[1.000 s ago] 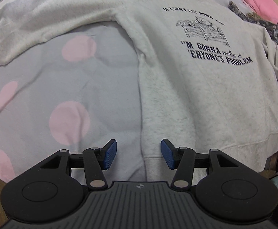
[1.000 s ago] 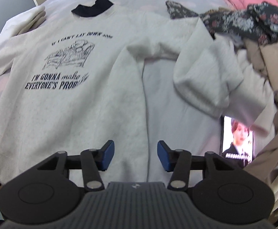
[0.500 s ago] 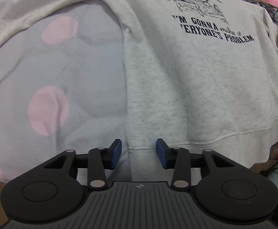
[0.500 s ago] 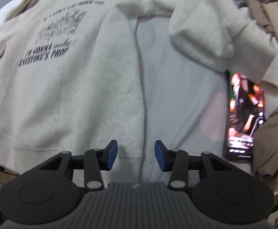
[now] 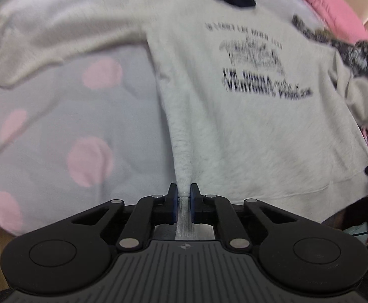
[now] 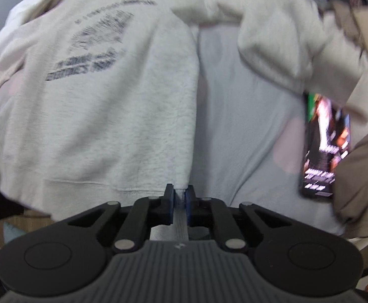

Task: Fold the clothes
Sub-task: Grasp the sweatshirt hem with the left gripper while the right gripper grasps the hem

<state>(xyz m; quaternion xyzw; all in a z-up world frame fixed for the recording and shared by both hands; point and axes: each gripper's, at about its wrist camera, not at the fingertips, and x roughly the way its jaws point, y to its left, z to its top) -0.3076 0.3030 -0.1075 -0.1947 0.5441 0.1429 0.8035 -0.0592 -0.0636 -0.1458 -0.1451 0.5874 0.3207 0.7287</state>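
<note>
A light grey sweatshirt (image 5: 247, 131) with dark printed text and a navy collar lies face up on a bed. It also shows in the right wrist view (image 6: 113, 116). My left gripper (image 5: 183, 193) is shut on the hem's left corner, and the side seam rises in a taut ridge from it. My right gripper (image 6: 180, 193) is shut on the hem's right corner. The left sleeve (image 5: 65, 40) stretches out to the left. The right sleeve (image 6: 279, 50) lies bent to the right.
The bed sheet (image 5: 57, 131) is grey with pink dots. A phone (image 6: 325, 146) with a lit screen lies on the sheet at right, beside beige clothes (image 6: 360, 166). Dark floral fabric (image 5: 355, 53) and a pink pillow (image 5: 325, 2) lie at the back right.
Both grippers were open above the hem and have closed on its two corners. The left corner is pulled up into a ridge. Both views are blurred by motion.
</note>
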